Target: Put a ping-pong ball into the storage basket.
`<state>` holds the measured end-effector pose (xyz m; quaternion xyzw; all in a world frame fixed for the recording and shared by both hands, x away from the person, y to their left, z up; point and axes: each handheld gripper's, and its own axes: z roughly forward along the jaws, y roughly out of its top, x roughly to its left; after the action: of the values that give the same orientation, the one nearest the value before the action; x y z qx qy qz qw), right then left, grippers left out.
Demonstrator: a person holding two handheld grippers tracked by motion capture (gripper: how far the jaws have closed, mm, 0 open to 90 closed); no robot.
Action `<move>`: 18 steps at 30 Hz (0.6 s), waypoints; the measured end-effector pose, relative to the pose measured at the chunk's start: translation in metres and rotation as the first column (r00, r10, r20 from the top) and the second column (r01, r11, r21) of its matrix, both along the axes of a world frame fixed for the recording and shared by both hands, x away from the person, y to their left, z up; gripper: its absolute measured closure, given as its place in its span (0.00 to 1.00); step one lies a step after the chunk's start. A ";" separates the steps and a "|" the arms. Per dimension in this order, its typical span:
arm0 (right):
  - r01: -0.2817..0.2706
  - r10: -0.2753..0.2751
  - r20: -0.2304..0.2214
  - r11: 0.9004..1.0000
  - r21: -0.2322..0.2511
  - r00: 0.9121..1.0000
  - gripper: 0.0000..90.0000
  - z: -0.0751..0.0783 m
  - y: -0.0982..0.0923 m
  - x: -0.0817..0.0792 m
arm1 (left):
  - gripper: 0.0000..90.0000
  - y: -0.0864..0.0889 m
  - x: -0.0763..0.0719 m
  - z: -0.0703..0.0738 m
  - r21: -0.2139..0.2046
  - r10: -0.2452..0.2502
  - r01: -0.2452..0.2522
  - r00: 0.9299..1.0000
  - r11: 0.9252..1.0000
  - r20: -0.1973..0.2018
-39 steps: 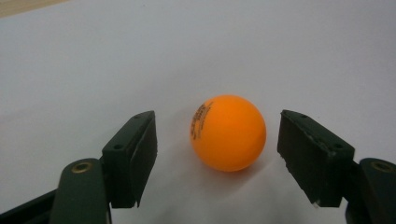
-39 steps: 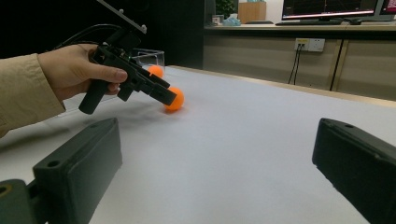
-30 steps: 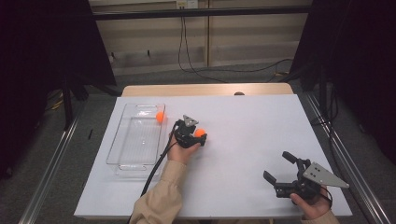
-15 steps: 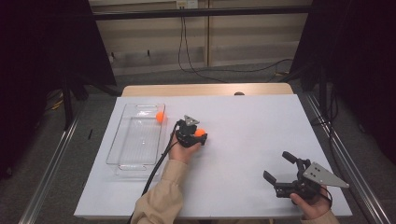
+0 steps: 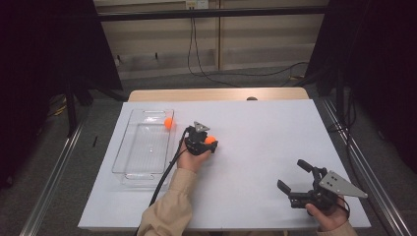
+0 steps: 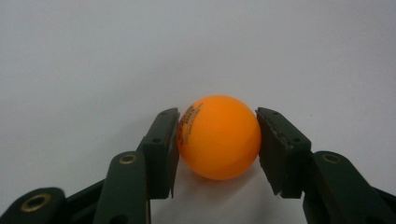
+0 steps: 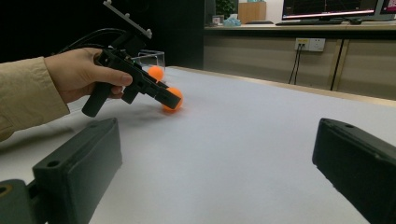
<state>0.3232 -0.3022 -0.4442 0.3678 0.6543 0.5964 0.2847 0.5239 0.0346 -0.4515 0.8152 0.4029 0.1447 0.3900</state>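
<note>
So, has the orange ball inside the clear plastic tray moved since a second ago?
No. The orange ball sits at the same far right corner of the clear plastic tray.

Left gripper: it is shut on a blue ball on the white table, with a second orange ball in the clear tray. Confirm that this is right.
Not quite. The ball between the pads of the left gripper is orange, not blue, as the left gripper view shows. The rest stands: the jaws have just closed on it on the white table, and a second orange ball lies in the clear tray.
</note>
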 end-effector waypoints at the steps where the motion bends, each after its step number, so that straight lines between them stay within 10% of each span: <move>1: 0.000 0.000 -0.001 1.000 0.000 1.000 0.01 0.000 0.000 0.000 | 0.57 0.001 0.000 0.001 0.017 -0.008 0.008 1.000 1.000 -0.003; 18: 0.002 -0.002 0.000 1.000 -0.003 1.000 0.01 0.000 0.000 0.000 | 0.57 0.003 -0.008 0.010 -0.015 -0.029 0.029 0.999 0.999 -0.028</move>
<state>0.3233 -0.3024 -0.4443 0.3679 0.6548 0.5951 0.2858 0.5158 0.0379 -0.4412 0.8202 0.3975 0.1244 0.3922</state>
